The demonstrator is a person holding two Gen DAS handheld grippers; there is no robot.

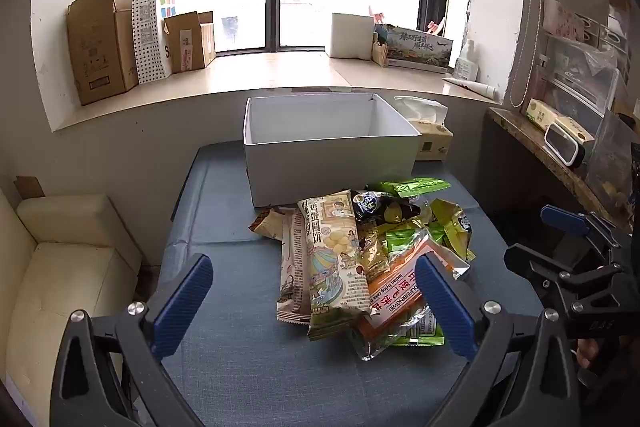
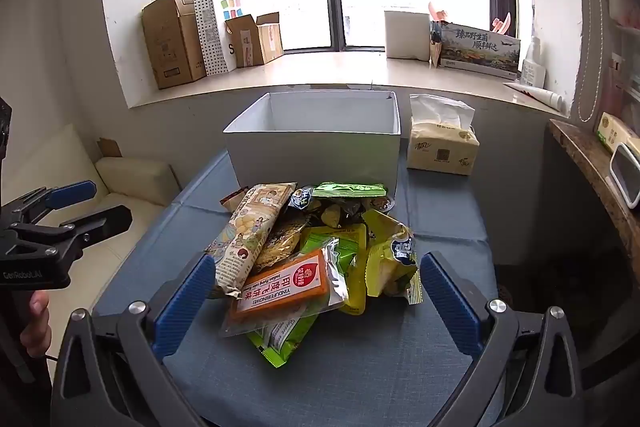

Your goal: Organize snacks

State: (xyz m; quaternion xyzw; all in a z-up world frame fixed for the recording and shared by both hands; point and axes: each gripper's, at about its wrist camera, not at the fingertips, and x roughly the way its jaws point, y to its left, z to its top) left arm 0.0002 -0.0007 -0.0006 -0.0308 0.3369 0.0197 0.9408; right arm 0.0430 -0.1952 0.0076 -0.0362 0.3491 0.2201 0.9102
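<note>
Slippery foil snack packets [image 2: 316, 251] lie heaped on the blue worktop [image 2: 360, 379] just near of the empty white box [image 2: 316, 151]; both tongs [image 1: 314, 301] [image 2: 316, 301] gape wide, holding nothing, so a grab could drag overlapping neighbours off.

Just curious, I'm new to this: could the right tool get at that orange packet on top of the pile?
Probably yes. The right tool is open, and the orange packet lies on top of the snack pile, nothing covering it.

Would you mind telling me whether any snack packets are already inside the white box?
No, the white box shows only bare inner walls, and the snack packets lie piled before it.
</note>
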